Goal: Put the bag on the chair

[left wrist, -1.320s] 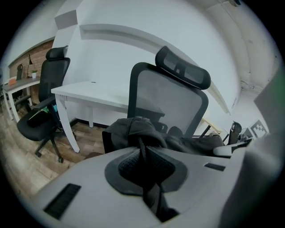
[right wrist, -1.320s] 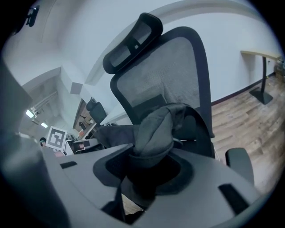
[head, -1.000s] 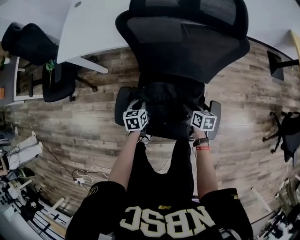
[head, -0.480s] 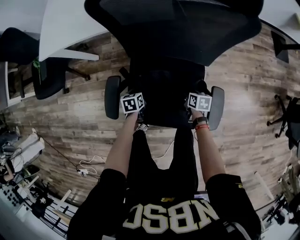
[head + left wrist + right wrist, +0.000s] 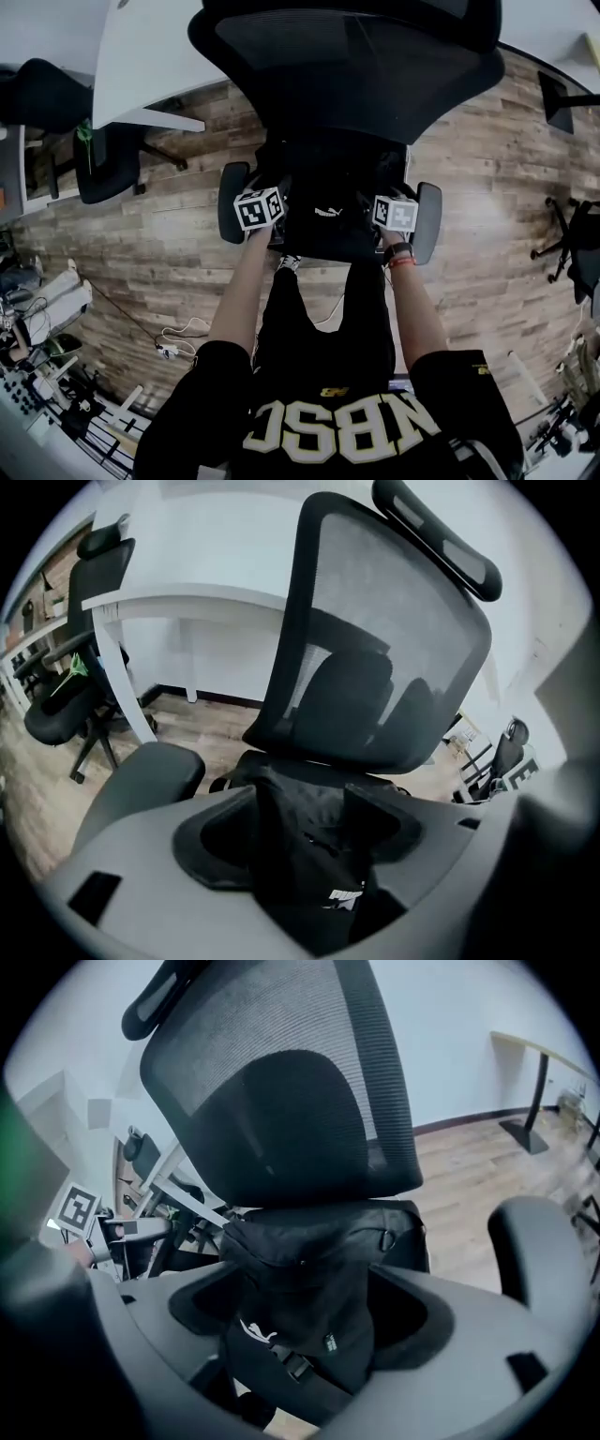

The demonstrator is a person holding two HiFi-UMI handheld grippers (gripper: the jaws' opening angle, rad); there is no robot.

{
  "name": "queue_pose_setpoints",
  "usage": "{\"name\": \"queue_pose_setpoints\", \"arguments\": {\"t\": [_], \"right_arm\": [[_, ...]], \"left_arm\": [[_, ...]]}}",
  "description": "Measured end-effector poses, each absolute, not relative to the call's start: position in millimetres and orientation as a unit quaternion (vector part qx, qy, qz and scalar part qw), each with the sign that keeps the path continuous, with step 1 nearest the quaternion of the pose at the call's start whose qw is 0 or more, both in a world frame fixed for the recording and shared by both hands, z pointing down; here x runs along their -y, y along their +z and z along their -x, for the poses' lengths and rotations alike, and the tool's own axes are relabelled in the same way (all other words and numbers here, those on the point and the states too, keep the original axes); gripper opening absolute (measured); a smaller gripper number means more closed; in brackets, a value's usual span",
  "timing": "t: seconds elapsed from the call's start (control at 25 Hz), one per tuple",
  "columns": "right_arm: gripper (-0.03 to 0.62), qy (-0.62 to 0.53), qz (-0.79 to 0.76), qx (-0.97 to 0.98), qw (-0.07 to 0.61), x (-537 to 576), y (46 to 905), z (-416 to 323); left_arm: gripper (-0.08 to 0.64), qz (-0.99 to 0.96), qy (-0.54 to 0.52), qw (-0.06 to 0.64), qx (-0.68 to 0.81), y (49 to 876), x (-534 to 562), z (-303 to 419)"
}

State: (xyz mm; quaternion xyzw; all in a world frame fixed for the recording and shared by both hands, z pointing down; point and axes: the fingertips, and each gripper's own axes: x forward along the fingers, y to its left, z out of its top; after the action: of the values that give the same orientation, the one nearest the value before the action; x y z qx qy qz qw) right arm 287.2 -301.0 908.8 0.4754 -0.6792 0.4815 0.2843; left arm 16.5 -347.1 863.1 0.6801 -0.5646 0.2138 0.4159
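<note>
Left hand-held gripper [image 5: 302, 847]: jaws opening and wide apart, with black bag fabric between them but not clamped. Right hand-held gripper [image 5: 309, 1321]: same condition. The bag [image 5: 330, 230] lies on the seat of the black mesh office chair [image 5: 356, 84]. Bag marking: white Puma cat logo [image 5: 251, 1332]. The person's shirt [image 5: 342, 429] reads "NBSC".

A black bag [image 5: 314, 1269] lies at the foot of the chair's [image 5: 281, 1091] mesh back, between the right gripper's [image 5: 305, 1326] opening jaws, gaps either side; armrest [image 5: 539, 1241] at right.
</note>
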Motion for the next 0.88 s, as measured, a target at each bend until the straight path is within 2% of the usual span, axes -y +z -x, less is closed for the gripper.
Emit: {"name": "queue_pose_setpoints", "arguments": {"t": [0.4, 0.72, 0.88], "right_arm": [[0.402, 0.395, -0.511, 0.73, 0.224, 336, 799, -266], [0.373, 0.326, -0.558, 0.755, 0.115, 367, 665, -244], [0.349, 0.253, -0.576, 0.77, 0.107, 367, 605, -233]], "left_arm": [[0.296, -0.768, 0.179, 0.299, 0.537, 750, 375, -51], [0.293, -0.806, 0.11, 0.226, 0.536, 640, 389, -36], [0.263, -0.821, 0.086, 0.173, 0.538, 582, 385, -22]]}}
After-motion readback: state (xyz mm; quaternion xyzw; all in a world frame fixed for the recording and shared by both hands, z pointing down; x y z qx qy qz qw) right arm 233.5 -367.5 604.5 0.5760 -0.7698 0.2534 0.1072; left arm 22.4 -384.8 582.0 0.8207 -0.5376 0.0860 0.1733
